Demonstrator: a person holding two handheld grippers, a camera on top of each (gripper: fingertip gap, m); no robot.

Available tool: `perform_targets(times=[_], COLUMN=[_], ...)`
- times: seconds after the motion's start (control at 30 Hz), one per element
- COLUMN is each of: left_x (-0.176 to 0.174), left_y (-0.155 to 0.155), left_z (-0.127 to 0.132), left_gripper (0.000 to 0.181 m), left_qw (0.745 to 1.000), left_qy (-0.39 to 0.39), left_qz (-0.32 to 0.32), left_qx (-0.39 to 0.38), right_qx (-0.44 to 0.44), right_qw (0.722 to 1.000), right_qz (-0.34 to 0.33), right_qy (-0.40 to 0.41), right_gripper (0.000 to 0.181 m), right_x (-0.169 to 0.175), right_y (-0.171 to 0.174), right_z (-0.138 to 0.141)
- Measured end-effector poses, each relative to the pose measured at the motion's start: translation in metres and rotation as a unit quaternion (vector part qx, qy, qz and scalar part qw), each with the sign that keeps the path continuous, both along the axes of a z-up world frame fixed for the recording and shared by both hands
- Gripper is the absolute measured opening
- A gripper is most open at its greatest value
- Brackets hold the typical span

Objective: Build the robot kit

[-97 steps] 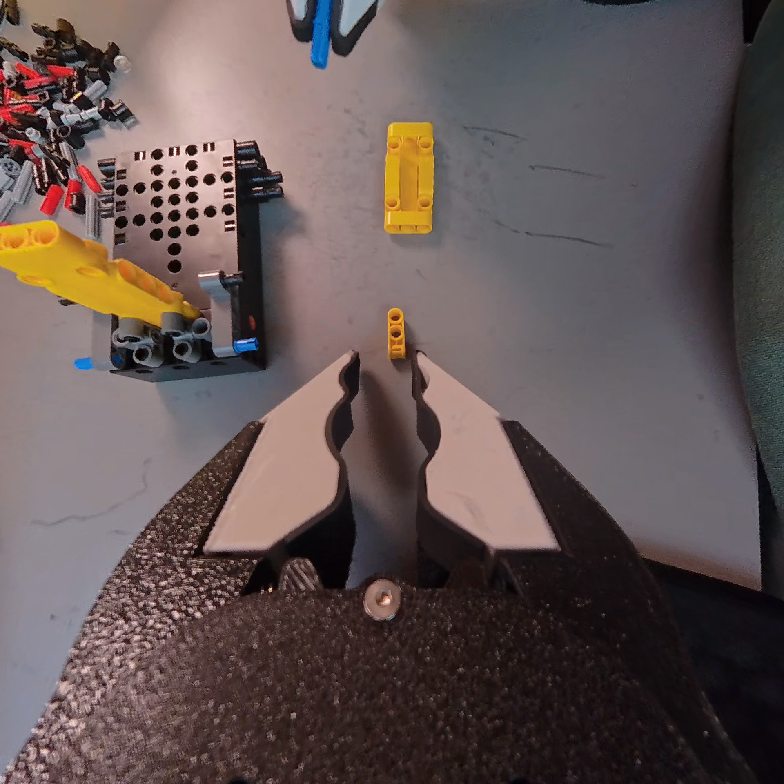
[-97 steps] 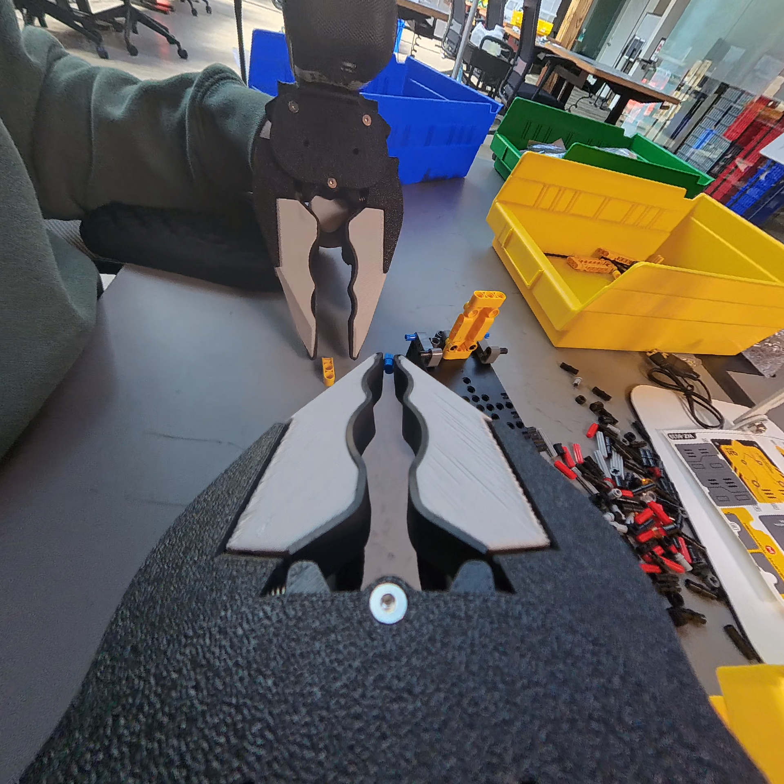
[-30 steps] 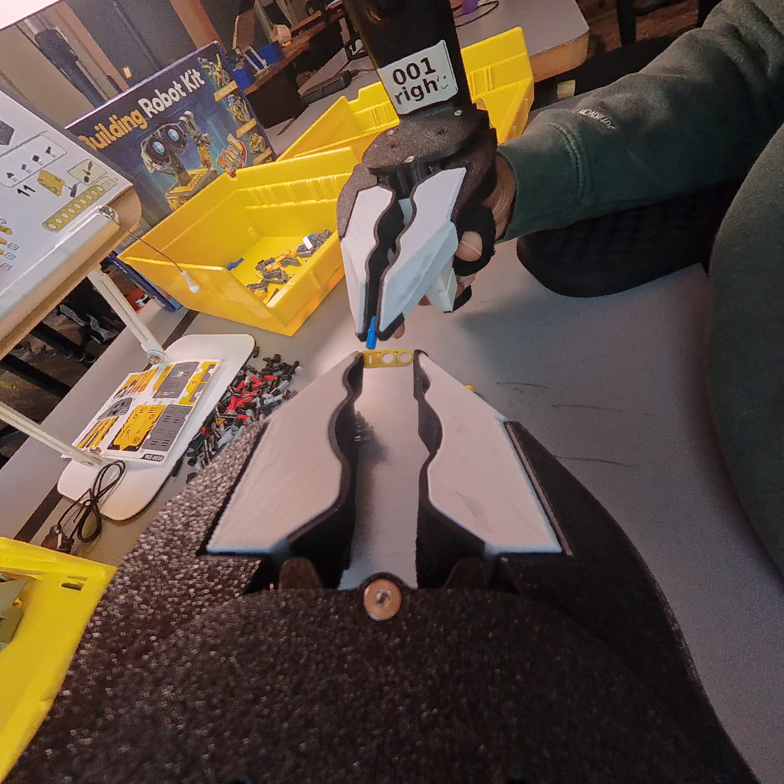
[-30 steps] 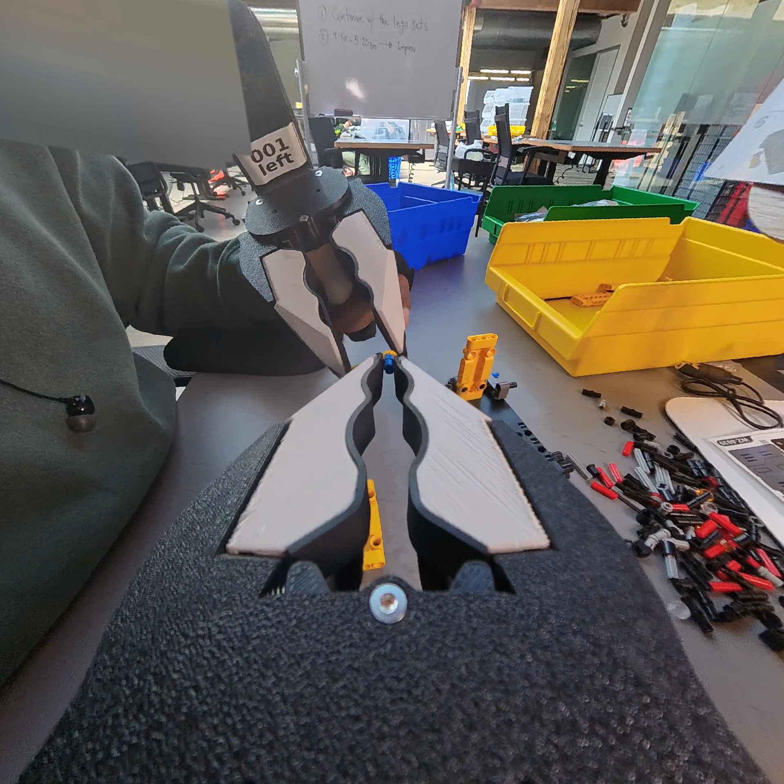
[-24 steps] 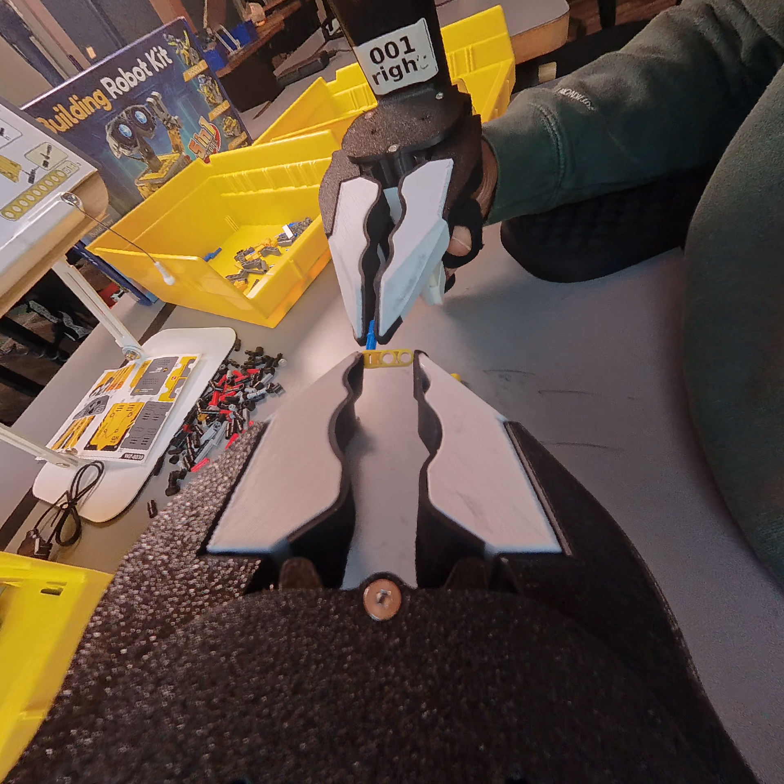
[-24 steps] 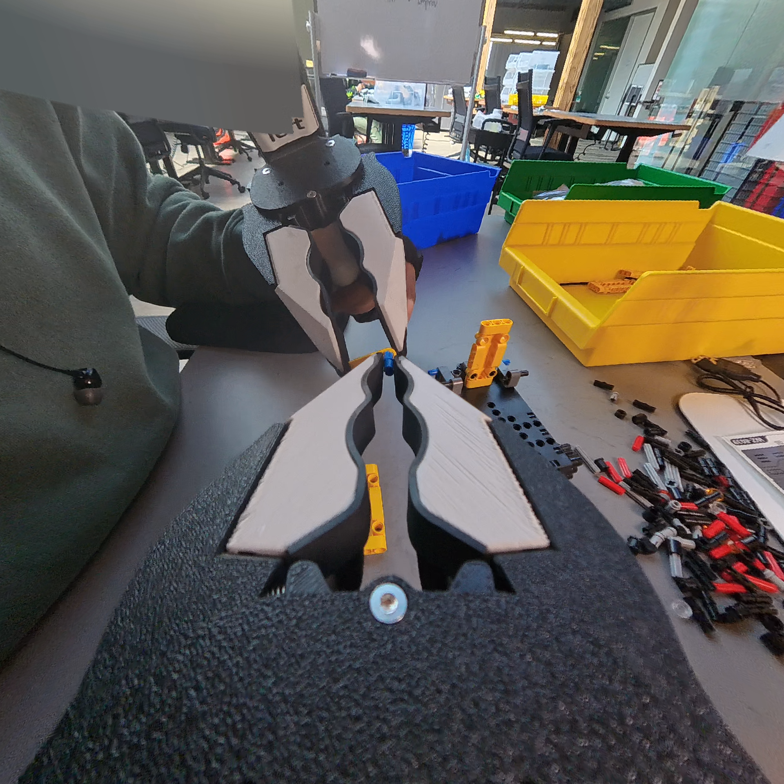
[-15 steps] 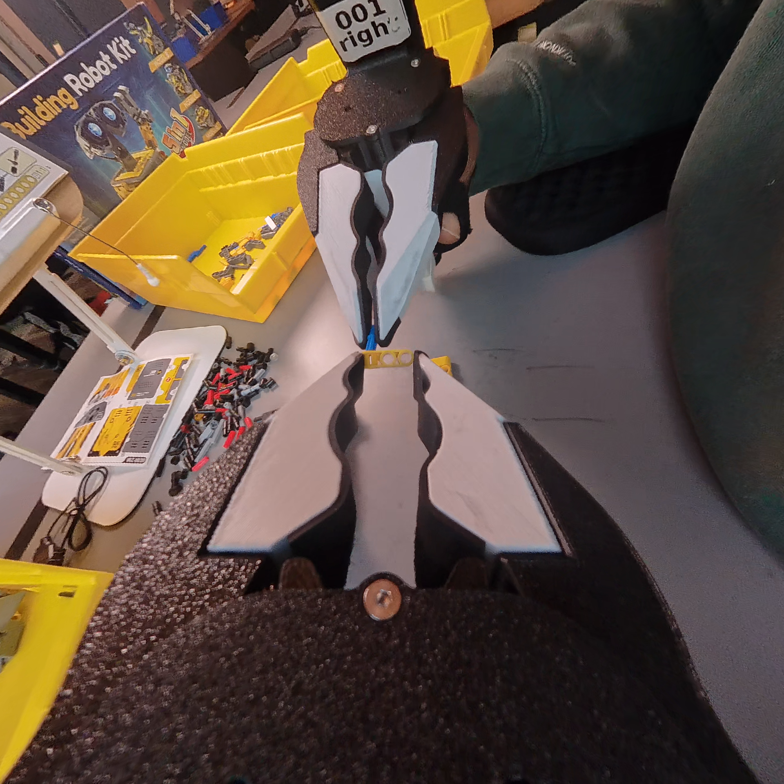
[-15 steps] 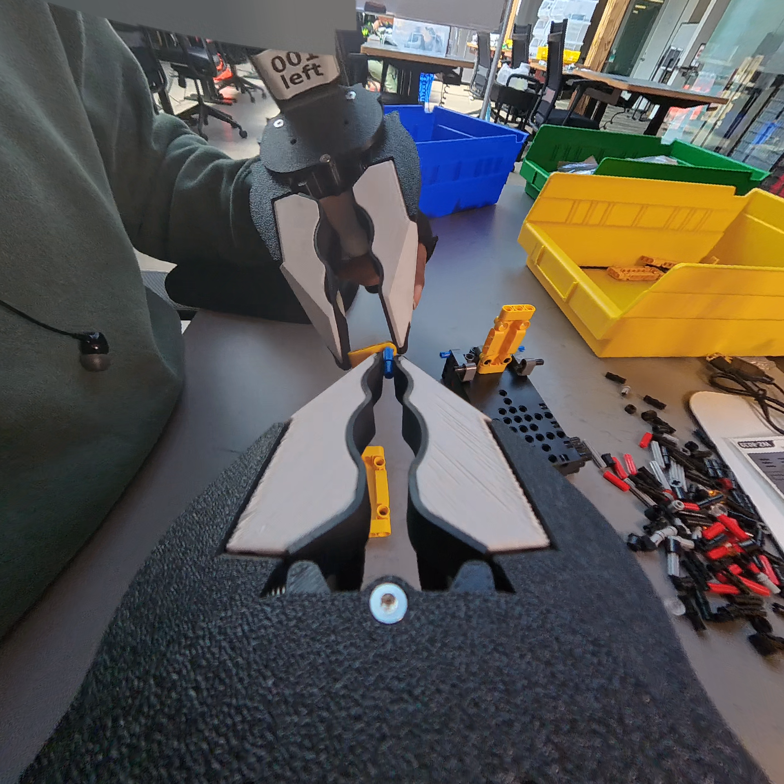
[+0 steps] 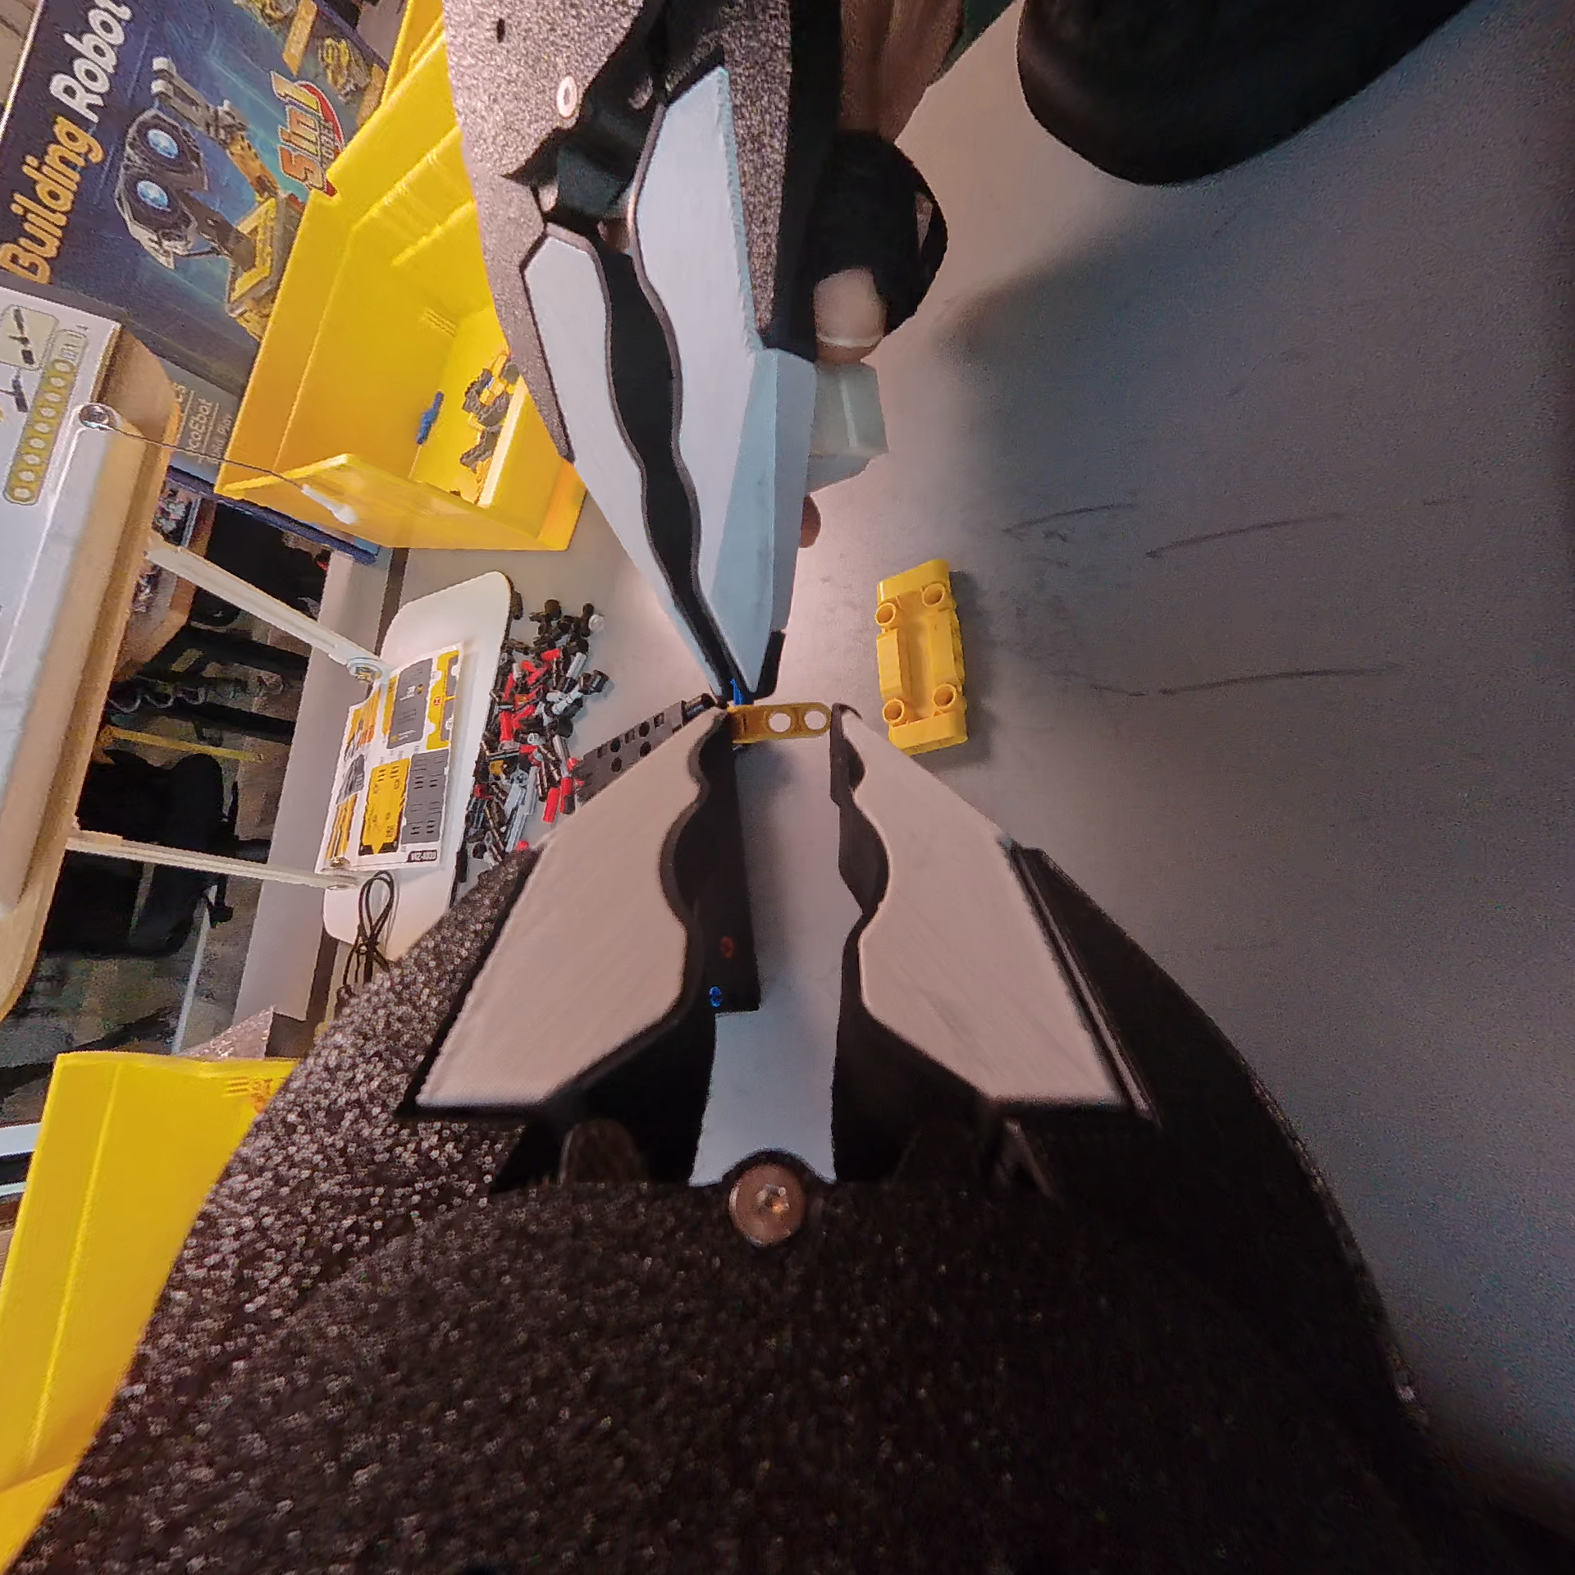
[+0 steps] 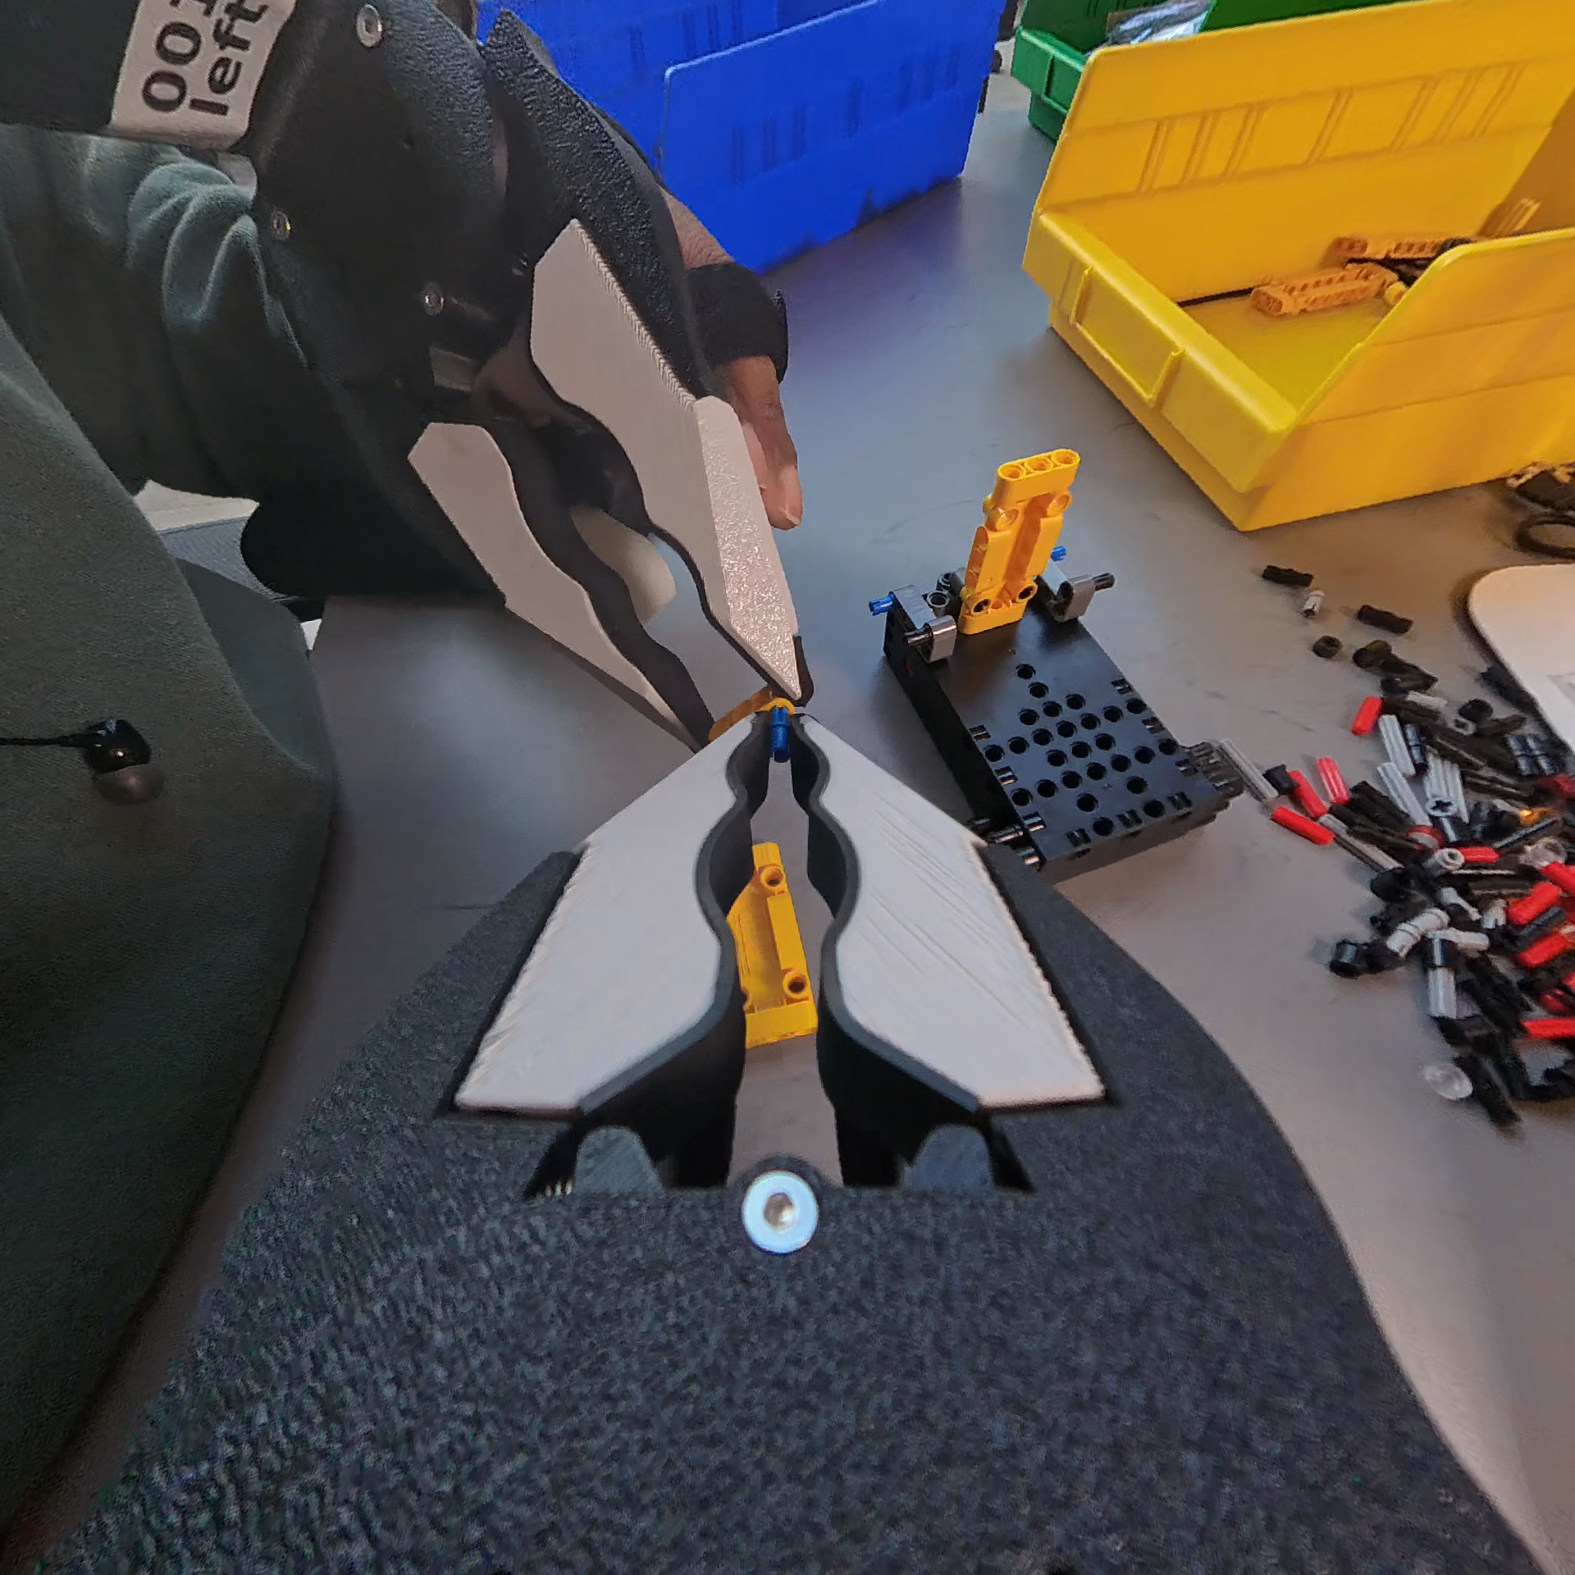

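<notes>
The left gripper (image 9: 782, 724) is clenched on a small yellow beam (image 9: 781, 721), a short flat piece with round holes along it; the beam spans the gap between the two fingertips, held above the grey table (image 9: 1236, 597), its long axis running left to right across the left wrist view. The right gripper (image 10: 777, 731) is closed on a blue pin (image 10: 777, 740), a thin short peg; it points away along the fingers, its far tip meeting the beam's left end, though whether it sits in a hole I cannot tell. Both gripper tips meet nose to nose, so there is little room between them; the table to the right of them lies open. A yellow panel brick (image 9: 922, 654) lies flat just to the right, its long axis running near to far. A black perforated plate (image 10: 1057, 733) with an upright yellow piece (image 10: 1018, 537) stands to the right in the right wrist view; a heap of black, red and grey pins (image 10: 1466, 869) lies further right; yellow bins (image 10: 1329, 247) and a blue bin (image 10: 810, 111) line the far edge.
</notes>
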State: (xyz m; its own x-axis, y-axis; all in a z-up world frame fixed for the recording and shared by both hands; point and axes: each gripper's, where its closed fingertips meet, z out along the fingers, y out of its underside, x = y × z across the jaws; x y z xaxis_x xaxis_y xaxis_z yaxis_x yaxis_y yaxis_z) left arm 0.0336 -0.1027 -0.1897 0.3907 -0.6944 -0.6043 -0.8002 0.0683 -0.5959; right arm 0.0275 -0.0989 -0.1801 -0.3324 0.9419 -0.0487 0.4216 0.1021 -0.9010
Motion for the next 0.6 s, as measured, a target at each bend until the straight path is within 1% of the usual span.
perform_targets(times=[0.07,0.1,0.13,0.17,0.2,0.37,0.4,0.5,0.6], left_x=[0.001,0.001,0.001,0.001,0.001,-0.001,-0.003,-0.007,-0.009], left_y=[-0.001,-0.001,-0.002,-0.002,-0.002,0.001,0.004,0.012,0.015], left_z=[-0.003,-0.004,-0.004,-0.003,-0.001,0.0,0.001,0.01,0.016], left_gripper=[0.026,0.021,0.026,0.021,0.026,0.025,0.021,0.021,0.021], left_qw=[1.0,1.0,1.0,1.0,1.0,0.999,0.999,0.997,0.994], left_qy=[0.011,0.012,0.008,0.003,0.001,0.009,0.01,0.016,0.03], left_qz=[-0.002,-0.003,-0.003,-0.003,-0.001,0.01,0.015,0.029,0.037], left_qx=[0.004,0.004,0.005,0.007,0.014,0.039,0.041,0.067,0.096], right_qx=[-0.009,-0.012,-0.016,-0.028,-0.04,-0.091,-0.095,-0.125,-0.149], right_qw=[1.0,1.0,1.0,1.0,0.999,0.996,0.995,0.991,0.987], right_qz=[-0.002,-0.002,-0.002,-0.004,-0.007,-0.024,-0.03,-0.046,-0.054], right_qy=[-0.01,-0.012,-0.01,-0.009,-0.006,0.0,0.004,0.018,0.022], right_gripper=[0.004,0.004,0.004,0.004,0.003,0.004,0.004,0.005,0.02], right_x=[-0.001,-0.001,-0.001,-0.001,-0.002,-0.004,-0.005,-0.006,-0.006], right_y=[-0.002,-0.002,-0.003,-0.003,-0.003,-0.001,0.001,0.009,0.011], right_z=[-0.003,-0.004,-0.005,-0.004,-0.002,0.0,0.0,0.01,0.015])
